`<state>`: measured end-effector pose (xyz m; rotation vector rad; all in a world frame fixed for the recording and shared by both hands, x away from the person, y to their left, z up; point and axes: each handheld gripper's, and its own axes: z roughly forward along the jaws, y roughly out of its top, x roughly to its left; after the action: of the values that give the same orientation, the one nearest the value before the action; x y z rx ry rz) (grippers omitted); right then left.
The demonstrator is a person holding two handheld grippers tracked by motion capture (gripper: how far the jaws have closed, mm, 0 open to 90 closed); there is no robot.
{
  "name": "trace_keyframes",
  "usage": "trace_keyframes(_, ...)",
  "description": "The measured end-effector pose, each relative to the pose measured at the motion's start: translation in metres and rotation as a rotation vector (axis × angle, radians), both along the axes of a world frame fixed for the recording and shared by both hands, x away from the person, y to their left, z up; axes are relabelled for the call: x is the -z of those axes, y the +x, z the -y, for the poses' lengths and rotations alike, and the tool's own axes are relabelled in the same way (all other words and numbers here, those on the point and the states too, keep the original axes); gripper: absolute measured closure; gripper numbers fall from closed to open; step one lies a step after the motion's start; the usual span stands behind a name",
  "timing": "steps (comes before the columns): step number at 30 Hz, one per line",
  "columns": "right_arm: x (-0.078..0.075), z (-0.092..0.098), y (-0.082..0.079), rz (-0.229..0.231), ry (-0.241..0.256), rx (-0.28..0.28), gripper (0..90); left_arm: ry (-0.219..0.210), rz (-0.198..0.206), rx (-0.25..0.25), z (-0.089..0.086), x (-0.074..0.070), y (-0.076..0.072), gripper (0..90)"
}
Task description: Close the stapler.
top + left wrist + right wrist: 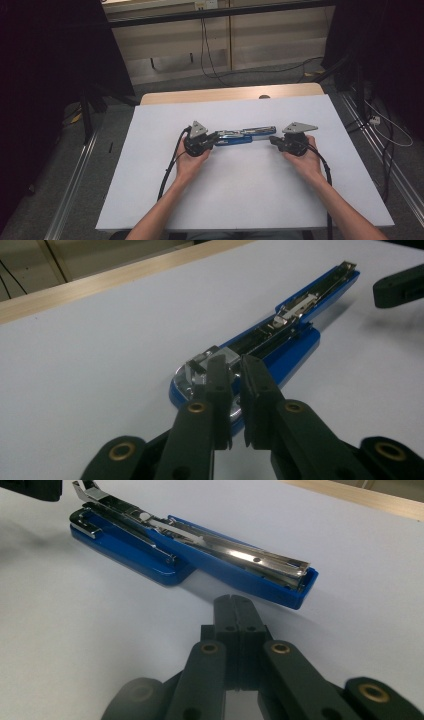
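At the bottom of the left gripper view we see the left gripper, its jaws narrow with a slim gap, seemingly pinching the chrome hinge end of the opened blue stapler, though contact is hard to confirm. From there the stapler's long axis runs toward the upper right of that frame. In the high view it lies left to right at mid-frame between both hands. We see the right gripper fully closed and empty, just short of the stapler's far tip. Beyond, the white tabletop meets a wooden edge, then grey floor with cables.
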<state>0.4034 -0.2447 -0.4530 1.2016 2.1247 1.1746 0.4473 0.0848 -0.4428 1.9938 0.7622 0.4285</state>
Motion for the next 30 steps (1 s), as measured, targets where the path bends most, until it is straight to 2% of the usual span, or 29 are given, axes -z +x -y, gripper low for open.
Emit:
trace_keyframes(3,0.000,0.000,0.001,-0.002,-0.003,0.007,90.0,0.008,-0.011,-0.004,0.003,0.003,0.001,87.6)
trace_keyframes(7,0.000,0.000,0.003,-0.007,-0.011,0.010,90.0,0.043,-0.016,0.009,0.007,0.006,0.002,90.0)
trace_keyframes(10,0.001,-0.001,0.004,-0.005,-0.035,0.006,90.0,0.048,-0.028,0.009,0.007,0.008,0.003,90.0)
trace_keyframes(13,0.001,-0.002,0.005,-0.010,-0.037,0.008,90.0,0.051,-0.040,0.009,0.007,0.009,0.005,90.0)
trace_keyframes(22,0.002,-0.002,0.008,-0.040,-0.050,0.025,90.0,0.041,-0.050,0.001,0.008,0.009,0.006,90.0)
trace_keyframes(25,0.002,-0.002,0.010,-0.056,-0.062,0.035,90.0,0.057,-0.043,0.002,0.008,0.008,0.006,90.0)
trace_keyframes(30,0.003,0.000,0.013,-0.073,-0.074,0.050,90.0,0.046,-0.046,0.004,0.008,0.009,0.006,90.0)
